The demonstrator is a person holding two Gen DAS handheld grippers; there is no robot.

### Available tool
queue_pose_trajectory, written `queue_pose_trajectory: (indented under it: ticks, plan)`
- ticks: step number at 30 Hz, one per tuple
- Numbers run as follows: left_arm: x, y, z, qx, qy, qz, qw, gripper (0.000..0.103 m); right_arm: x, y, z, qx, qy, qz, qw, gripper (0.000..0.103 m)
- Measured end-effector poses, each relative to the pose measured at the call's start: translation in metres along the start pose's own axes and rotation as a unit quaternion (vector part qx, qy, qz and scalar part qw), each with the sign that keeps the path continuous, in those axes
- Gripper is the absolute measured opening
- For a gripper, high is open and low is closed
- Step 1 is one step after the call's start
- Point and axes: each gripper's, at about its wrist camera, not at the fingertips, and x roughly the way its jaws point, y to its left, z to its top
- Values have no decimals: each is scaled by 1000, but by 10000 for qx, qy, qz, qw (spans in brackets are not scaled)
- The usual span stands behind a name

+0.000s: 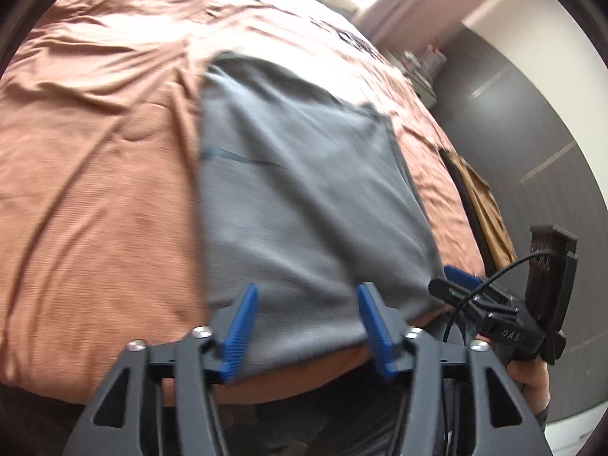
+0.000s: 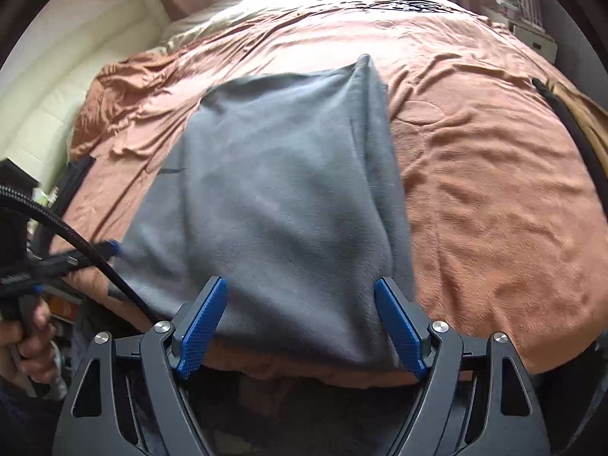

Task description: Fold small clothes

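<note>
A grey garment [image 1: 304,197] lies on the rust-brown bedspread [image 1: 95,190], reaching to the bed's near edge; it looks folded lengthwise, with a fold ridge along its right side [image 2: 380,174]. My left gripper [image 1: 307,296] hovers open over the garment's near hem, blue pads [image 1: 243,326] apart, nothing between them. My right gripper [image 2: 300,288] is also open over the near hem of the garment [image 2: 281,197]. Each gripper shows at the edge of the other's view: the right one [image 1: 459,277] at the garment's right corner, the left one [image 2: 112,245] at its left edge.
The bedspread [image 2: 494,190] fills most of both views, wrinkled, with pillows at the far end. A tan item with a black strap [image 2: 570,121] lies at the bed's right edge. A person's hand [image 2: 26,338] holds the left gripper. Grey floor [image 1: 532,121] lies to the right.
</note>
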Motion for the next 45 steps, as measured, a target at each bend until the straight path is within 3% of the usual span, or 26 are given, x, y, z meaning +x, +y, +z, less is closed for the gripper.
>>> queue_pose_trajectory:
  ticks: [4, 9, 13, 19, 24, 28, 36, 40, 45]
  plan:
    - [-5, 20, 1, -183, -87, 97, 9997, 61, 18, 7, 2, -124, 154, -370, 9991, 79]
    - [9, 38, -6, -511, 98, 37, 9986, 61, 20, 14, 1, -332, 157, -588, 9976, 79]
    - [15, 44, -11, -617, 144, 78, 9980, 51, 16, 1, -5, -175, 175, -562, 9981, 79]
    - [14, 55, -13, -903, 177, -81, 9957, 42, 17, -26, -9, 437, 212, 30, 9988, 79]
    - [11, 66, -17, -1209, 238, -385, 9916, 40, 14, -43, -7, 848, 131, 645, 9942, 58]
    - [11, 73, -22, -1422, 280, -620, 9875, 39, 14, -56, -9, 1087, 83, 940, 9896, 49]
    - [16, 75, -25, -1578, 376, -897, 9827, 37, 12, -79, -18, 1412, 17, 1390, 9802, 46]
    - [25, 74, -27, -1707, 462, -1056, 9786, 26, 11, -88, -19, 1538, -17, 1524, 9763, 45]
    - [28, 77, -28, -1772, 437, -1092, 9771, 13, 18, -86, -18, 1564, 63, 1392, 9778, 43]
